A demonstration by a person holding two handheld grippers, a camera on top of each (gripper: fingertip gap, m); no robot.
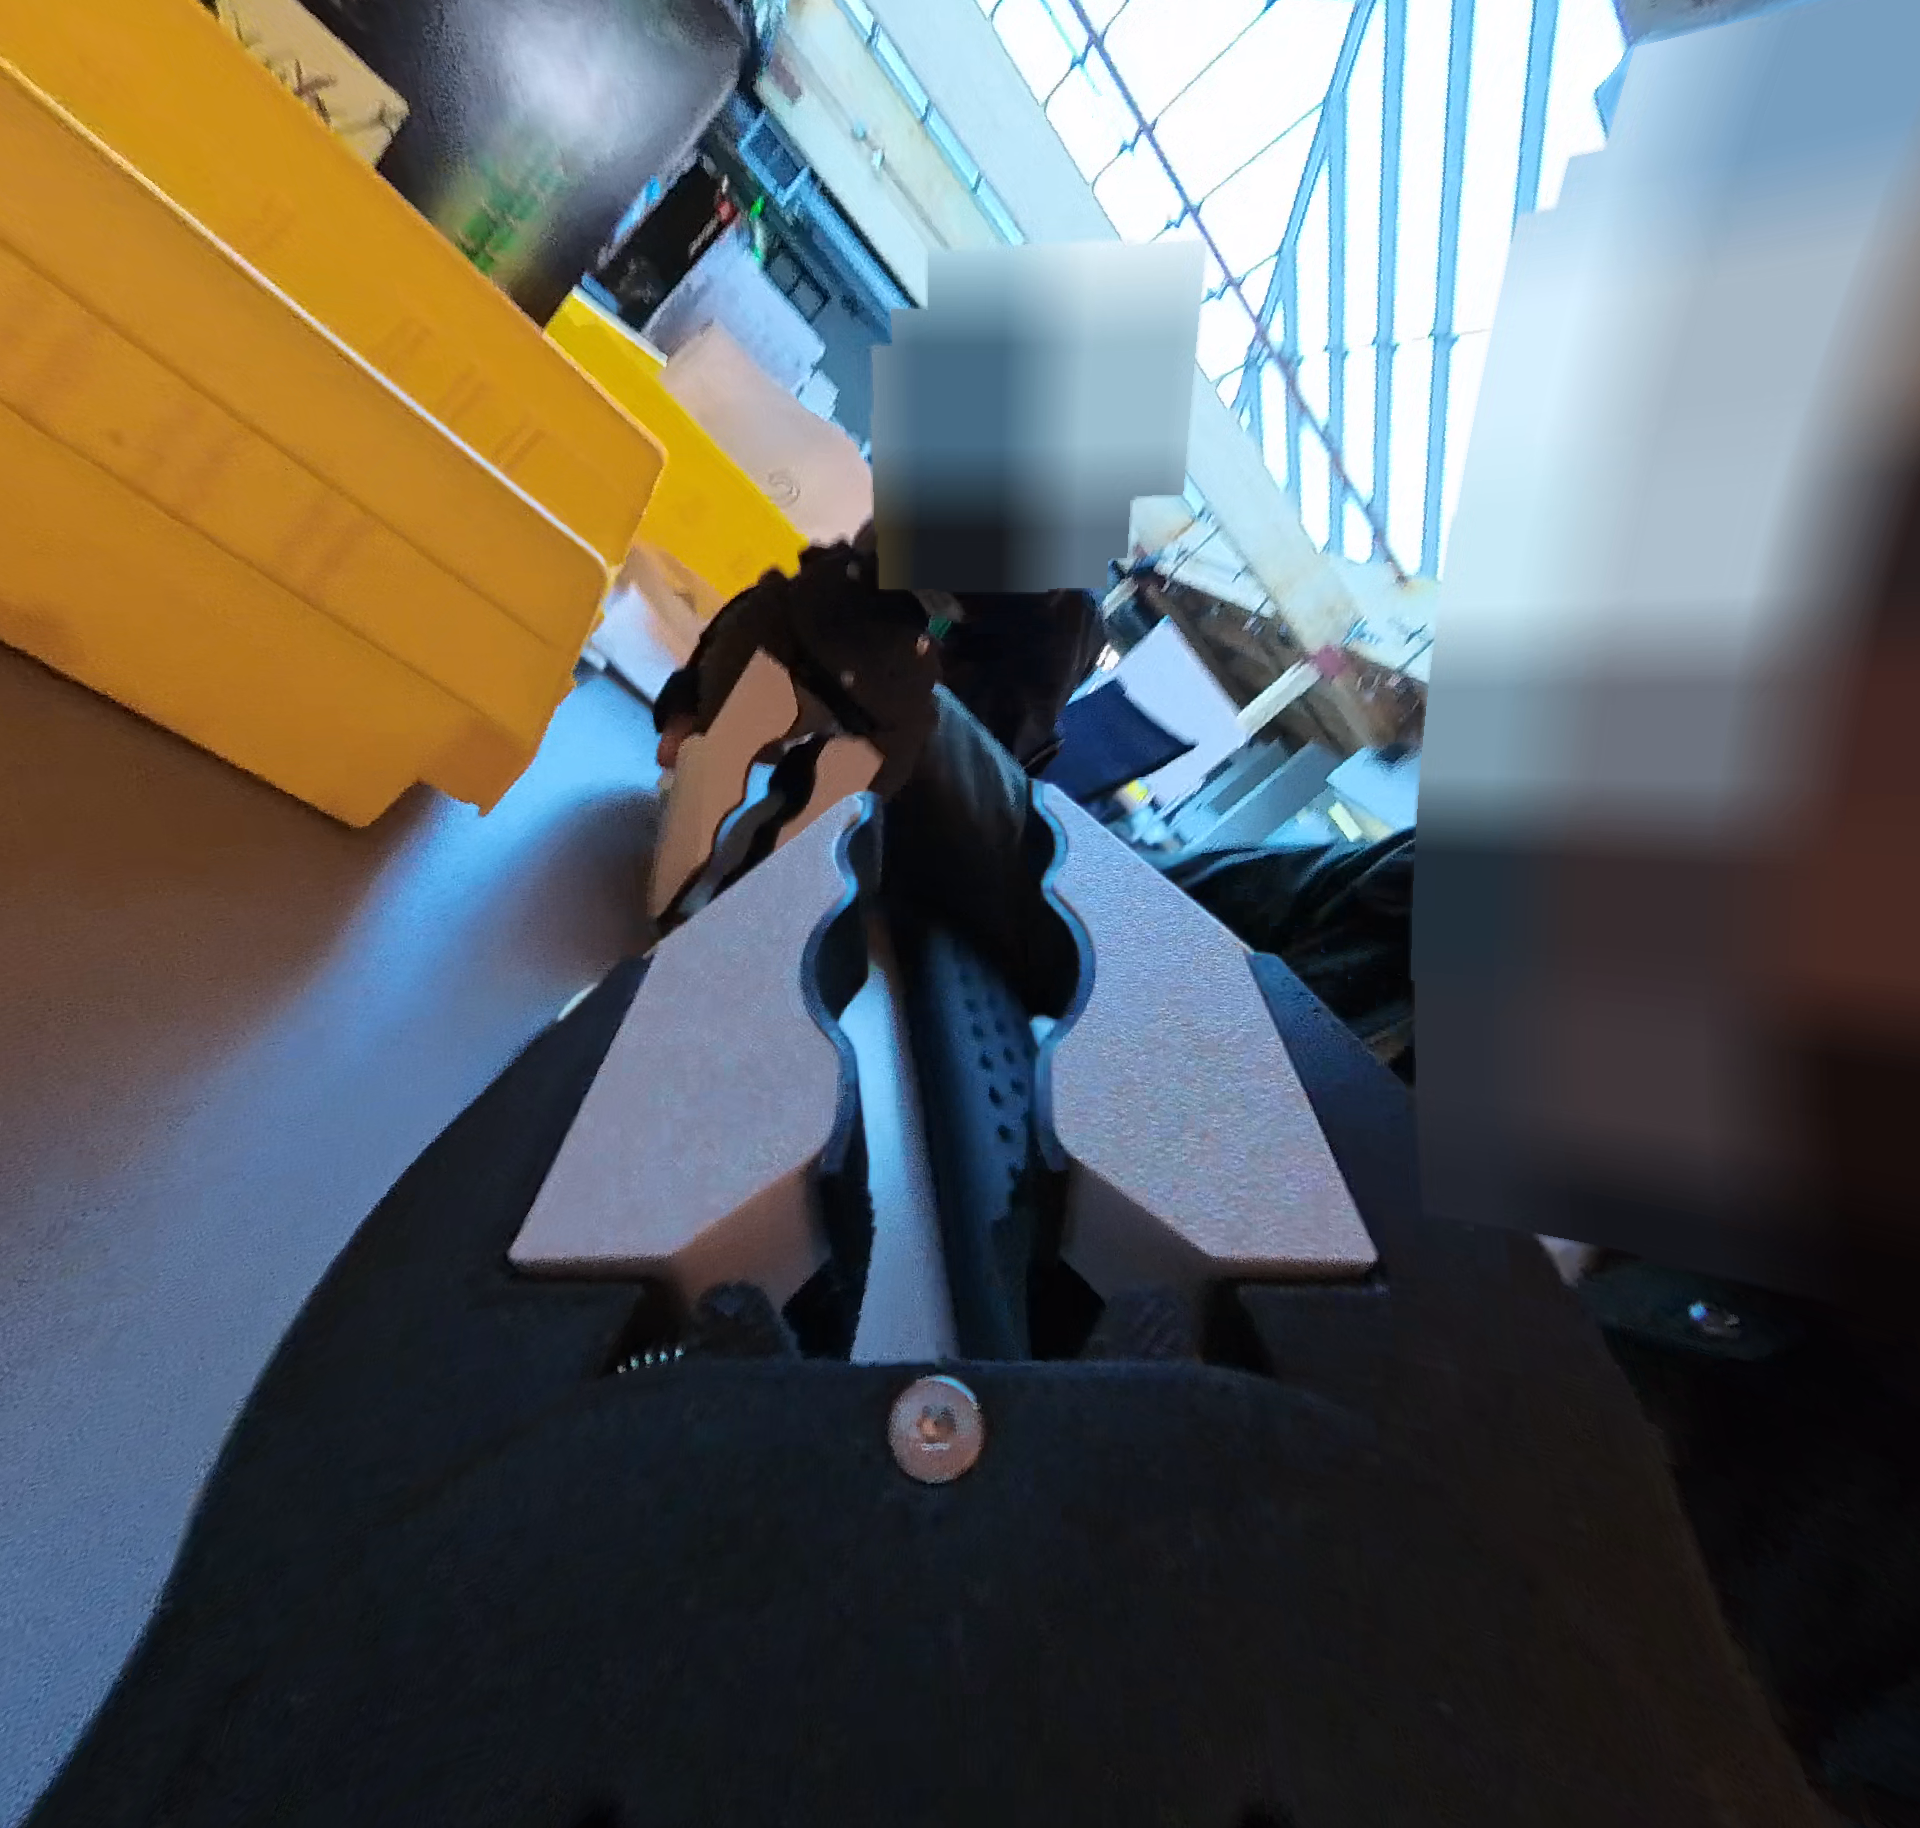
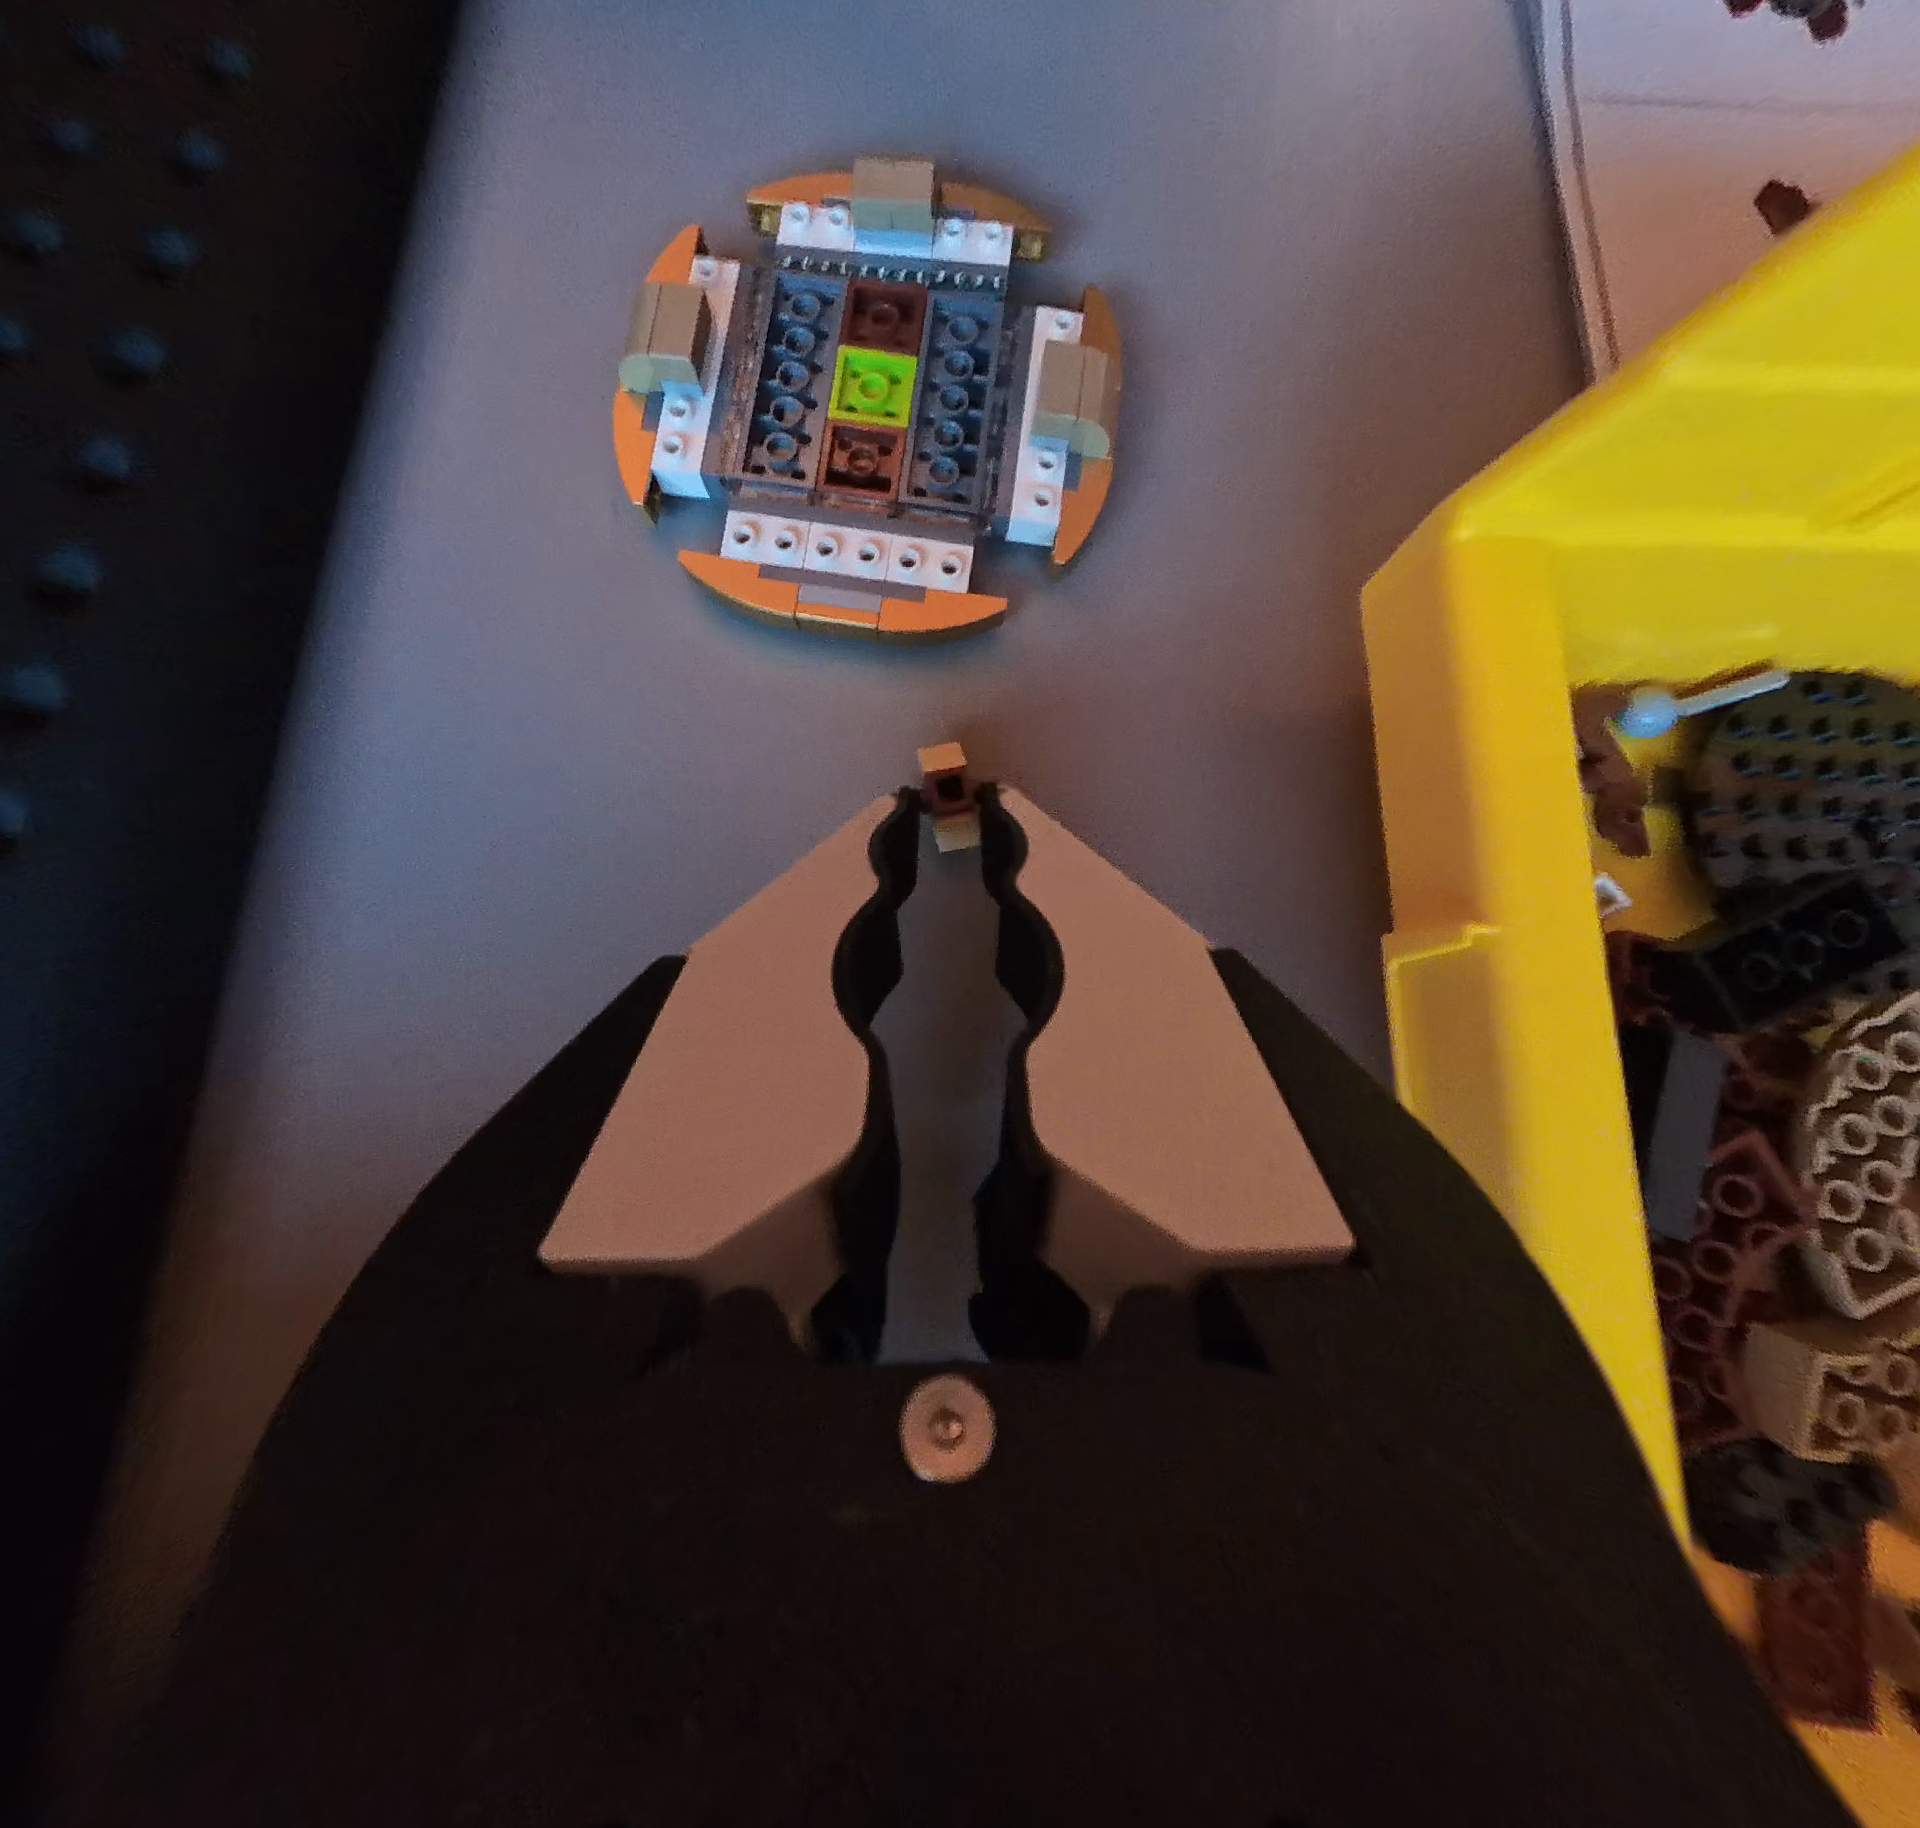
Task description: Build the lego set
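Note:
In the right wrist view a round lego build (image 2: 868, 407) lies flat on the grey table, with orange curved edges, white bricks, blue-grey studs and a lime-green tile in the middle. My right gripper (image 2: 948, 810) is shut on a small brown and tan brick (image 2: 945, 791) and holds it just short of the build's near edge. My left gripper (image 1: 954, 833) is open and empty, tilted up off the table and away from the build. The right gripper (image 1: 774, 791) also shows in the left wrist view, just beyond the left one's tips.
A yellow bin (image 2: 1507, 843) with several loose brown, black and tan lego pieces (image 2: 1808, 1103) stands close on the right. A black studded mat (image 2: 125, 428) lies left of the build. Stacked yellow bins (image 1: 260, 490) stand on the table. A person's dark sleeve (image 1: 966, 802) is ahead. Across from one pair of fingers to the other is roughly 15 cm.

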